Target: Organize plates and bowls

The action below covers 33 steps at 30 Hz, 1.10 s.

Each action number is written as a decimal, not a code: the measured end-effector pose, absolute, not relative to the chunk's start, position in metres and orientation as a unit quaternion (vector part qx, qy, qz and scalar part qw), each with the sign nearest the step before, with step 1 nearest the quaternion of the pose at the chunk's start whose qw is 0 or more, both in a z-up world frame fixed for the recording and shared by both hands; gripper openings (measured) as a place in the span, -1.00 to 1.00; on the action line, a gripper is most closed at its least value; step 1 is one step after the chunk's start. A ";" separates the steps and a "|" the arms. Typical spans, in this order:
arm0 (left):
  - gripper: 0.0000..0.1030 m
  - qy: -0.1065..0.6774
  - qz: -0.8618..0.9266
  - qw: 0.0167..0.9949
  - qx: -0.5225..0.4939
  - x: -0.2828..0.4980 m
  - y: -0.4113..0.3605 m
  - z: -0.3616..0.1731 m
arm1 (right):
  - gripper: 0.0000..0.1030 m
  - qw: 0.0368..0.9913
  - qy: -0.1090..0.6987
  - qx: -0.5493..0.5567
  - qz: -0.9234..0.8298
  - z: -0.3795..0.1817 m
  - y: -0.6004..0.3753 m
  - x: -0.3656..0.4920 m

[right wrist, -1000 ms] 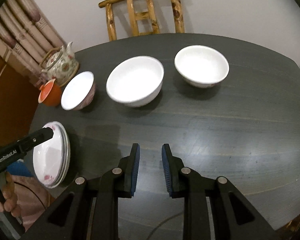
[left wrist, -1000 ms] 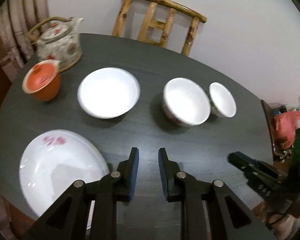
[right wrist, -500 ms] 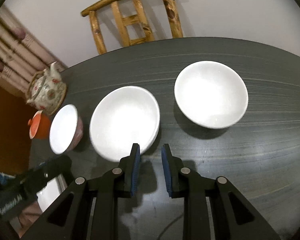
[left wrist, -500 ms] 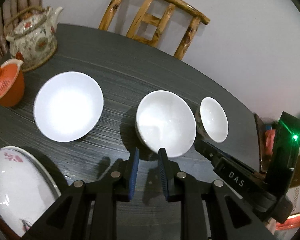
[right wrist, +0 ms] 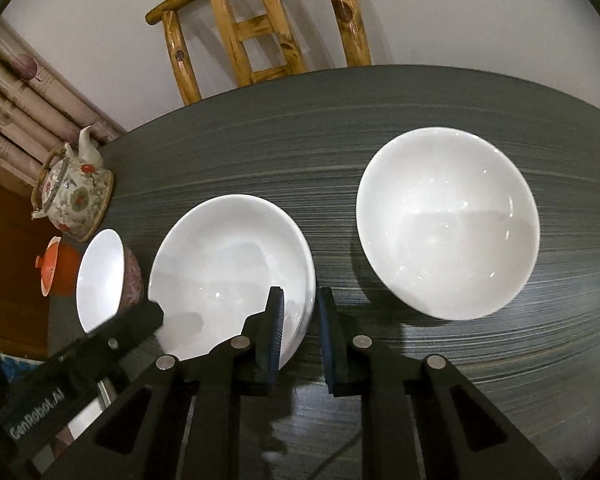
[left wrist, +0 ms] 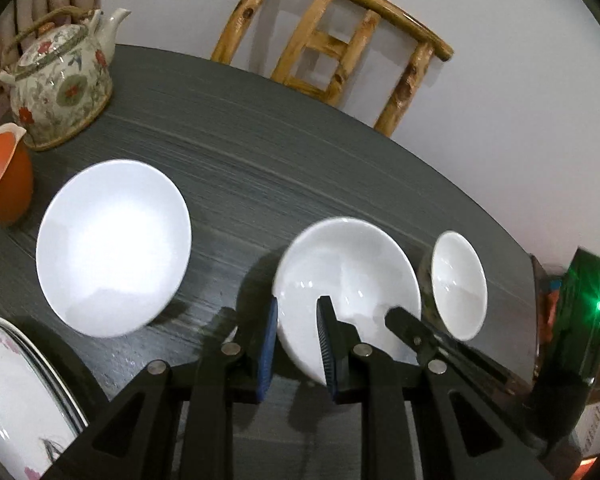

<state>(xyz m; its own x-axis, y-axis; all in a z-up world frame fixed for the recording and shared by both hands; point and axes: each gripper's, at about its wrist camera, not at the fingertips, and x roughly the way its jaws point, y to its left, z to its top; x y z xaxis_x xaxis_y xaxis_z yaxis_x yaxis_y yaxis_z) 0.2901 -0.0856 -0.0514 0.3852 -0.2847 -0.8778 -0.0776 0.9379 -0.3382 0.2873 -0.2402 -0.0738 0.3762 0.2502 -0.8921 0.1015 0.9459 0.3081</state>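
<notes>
The middle bowl (left wrist: 348, 264) stood upright on the dark table (left wrist: 260, 152), at the centre of a row of three, just beside the right bowl (right wrist: 448, 220) and apart from the left bowl (left wrist: 112, 244).

The governing relation was the bowl's near rim against both tools. The bowl lay directly ahead of and below each gripper. Being round, it had no long axis, so only the position on the rim mattered.

- The left gripper (left wrist: 298, 312) straddled the near-left rim, one pad outside the wall and one inside. Its jaws were narrowly spread and did not visibly press the wall.
- The right gripper (right wrist: 300, 300) straddled the near-right rim, one pad inside and one outside. Its jaws were closing with the wall between them, and a gap showed at the outer pad.
- Neither hand was clearly nearer, as both were at the rim.

As a judgement, the coming move depended on both pinches seating on the thin wall before any lift.

Count of items:
- Bowls: three, all white inside and empty.
- Plates: one stack of plates (left wrist: 4, 400) at the near-left table edge. At least two rims showed, and the exact number could not be told.
- Other items: one floral teapot (left wrist: 60, 84), one orange cup (left wrist: 4, 184) and one wooden chair (left wrist: 332, 40) behind the table.
</notes>
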 end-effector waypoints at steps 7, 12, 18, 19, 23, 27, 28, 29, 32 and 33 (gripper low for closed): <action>-0.61 0.566 -0.060 0.805 -0.167 0.289 -0.087 -0.064 | -0.79 0.815 0.557 0.148 0.054 -0.080 -0.240 0.291; -0.61 0.578 -0.052 0.797 -0.164 0.296 -0.090 -0.075 | -0.80 0.819 0.556 0.132 0.056 -0.080 -0.236 0.294; -0.78 0.588 -0.050 0.795 -0.142 0.299 -0.094 -0.083 | -0.79 0.820 0.555 0.128 0.060 -0.080 -0.235 0.292; -0.80 0.587 -0.052 0.796 -0.135 0.298 -0.095 -0.082 | -0.79 0.820 0.555 0.125 0.060 -0.080 -0.235 0.291; -0.80 0.592 -0.060 0.795 -0.120 0.290 -0.095 -0.081 | -0.78 0.821 0.555 0.119 0.058 -0.079 -0.234 0.283; -0.80 0.598 -0.066 0.791 -0.110 0.273 -0.094 -0.082 | -0.78 0.816 0.561 0.125 0.057 -0.079 -0.234 0.271; -0.79 0.599 -0.068 0.790 -0.110 0.268 -0.093 -0.082 | -0.77 0.815 0.562 0.125 0.058 -0.080 -0.234 0.267; -0.79 0.600 -0.069 0.790 -0.109 0.264 -0.093 -0.082 | -0.77 0.814 0.564 0.124 0.059 -0.080 -0.234 0.262; -0.79 0.602 -0.073 0.788 -0.102 0.246 -0.091 -0.082 | -0.78 0.810 0.570 0.128 0.058 -0.080 -0.234 0.247; -0.79 0.604 -0.075 0.787 -0.103 0.240 -0.090 -0.082 | -0.78 0.809 0.571 0.129 0.059 -0.081 -0.234 0.242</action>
